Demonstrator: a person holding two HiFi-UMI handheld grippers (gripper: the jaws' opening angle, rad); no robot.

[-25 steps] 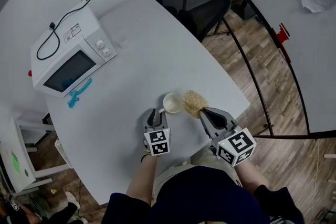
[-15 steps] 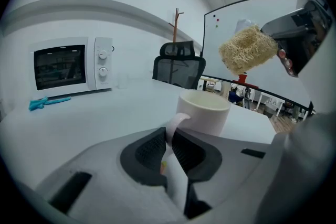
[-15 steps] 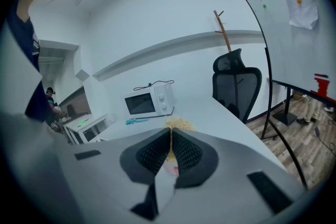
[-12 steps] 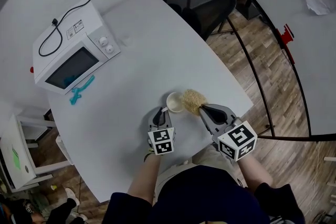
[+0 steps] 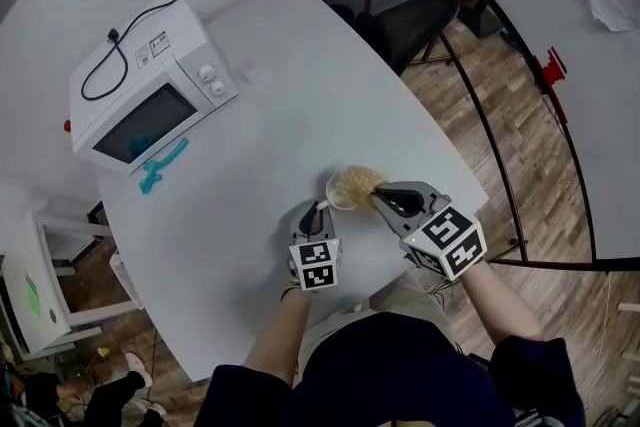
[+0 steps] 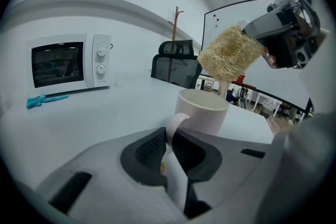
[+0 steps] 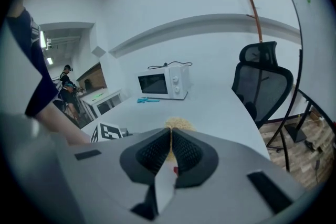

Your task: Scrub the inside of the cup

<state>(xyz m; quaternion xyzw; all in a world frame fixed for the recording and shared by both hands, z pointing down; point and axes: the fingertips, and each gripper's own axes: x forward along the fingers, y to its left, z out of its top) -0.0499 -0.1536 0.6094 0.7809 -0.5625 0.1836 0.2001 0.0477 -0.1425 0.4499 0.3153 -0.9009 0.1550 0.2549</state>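
Only its own view shows the left gripper (image 6: 169,136) pinching the cup handle (image 6: 176,119).

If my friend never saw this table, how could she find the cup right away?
Start at the white table with the microwave on its far left corner, then come to the near edge. The cup is the small pale mug whose handle the left tongs have just closed on. It's the only thing with a fuzzy tan scrubber held right over its top.

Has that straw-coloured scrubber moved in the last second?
Yes. In the head view the scrubber has shifted left, from beside the cup to over its mouth, carried by the right claw.
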